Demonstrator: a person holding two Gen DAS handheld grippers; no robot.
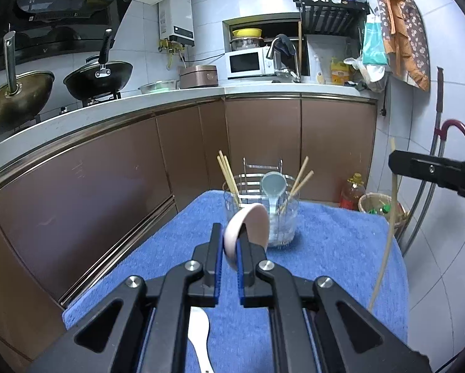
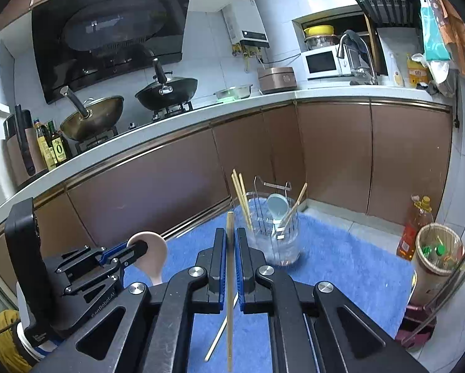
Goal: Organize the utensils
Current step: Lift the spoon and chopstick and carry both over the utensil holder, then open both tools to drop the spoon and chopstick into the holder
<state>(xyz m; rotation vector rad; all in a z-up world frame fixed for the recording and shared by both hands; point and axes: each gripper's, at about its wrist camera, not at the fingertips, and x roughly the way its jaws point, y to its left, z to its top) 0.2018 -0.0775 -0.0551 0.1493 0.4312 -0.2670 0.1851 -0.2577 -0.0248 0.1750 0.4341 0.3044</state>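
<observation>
My left gripper (image 1: 230,228) is shut on a pink spoon (image 1: 251,223), held above the blue towel (image 1: 332,248) just in front of the clear utensil holder (image 1: 282,217). The holder has several chopsticks (image 1: 227,174) and a grey-blue spoon (image 1: 273,183) in it. My right gripper (image 2: 230,233) is shut on one wooden chopstick (image 2: 230,286), upright, short of the holder (image 2: 276,236). The left gripper (image 2: 136,248) with the pink spoon (image 2: 153,251) shows at the left of the right wrist view. The right gripper's finger (image 1: 431,171) and its chopstick (image 1: 388,233) show at the right of the left wrist view.
A white spoon (image 1: 198,335) lies on the towel under my left gripper. A loose chopstick (image 2: 220,332) lies on the towel (image 2: 341,267) under my right gripper. Brown cabinets (image 1: 108,186) stand behind. An oil bottle (image 2: 414,227) and a bin (image 2: 437,248) stand on the floor at right.
</observation>
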